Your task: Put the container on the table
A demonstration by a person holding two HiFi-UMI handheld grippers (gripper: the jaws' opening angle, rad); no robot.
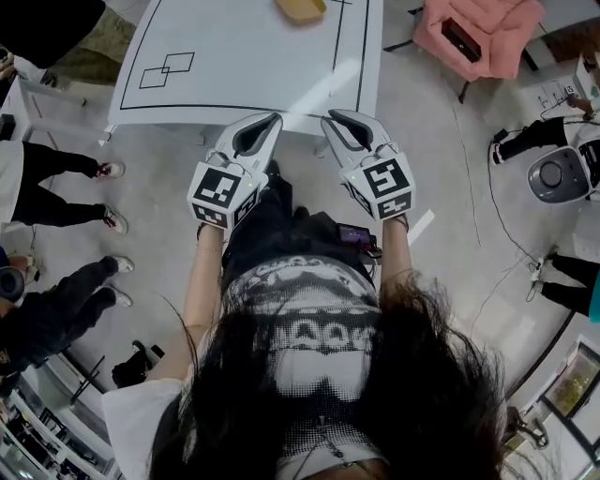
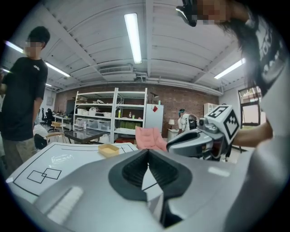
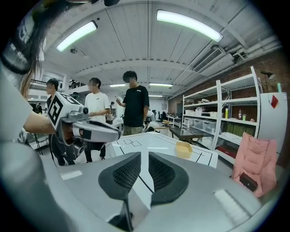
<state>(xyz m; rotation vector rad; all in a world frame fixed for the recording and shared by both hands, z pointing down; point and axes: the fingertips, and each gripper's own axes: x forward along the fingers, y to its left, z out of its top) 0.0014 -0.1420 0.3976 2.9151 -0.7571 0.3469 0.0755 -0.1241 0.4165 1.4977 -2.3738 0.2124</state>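
A shallow yellow container [image 1: 300, 7] rests on the far part of the white table [image 1: 234, 56]; it also shows in the left gripper view [image 2: 108, 150] and the right gripper view [image 3: 184, 149]. Both grippers are held side by side in the air before the table's near edge, well short of the container. My left gripper [image 1: 272, 120] [image 2: 147, 152] has its pad tips touching, with nothing between them. A narrow gap shows between the pads of my right gripper [image 1: 333, 117] [image 3: 145, 155], and they hold nothing.
Black lines and two overlapping squares [image 1: 166, 69] are drawn on the table. A pink chair [image 1: 478, 33] stands to the table's right. Several people [image 1: 56, 178] stand on the left. Shelves [image 2: 113, 113] line the back wall; a round grey device [image 1: 558, 173] and cables lie on the floor at right.
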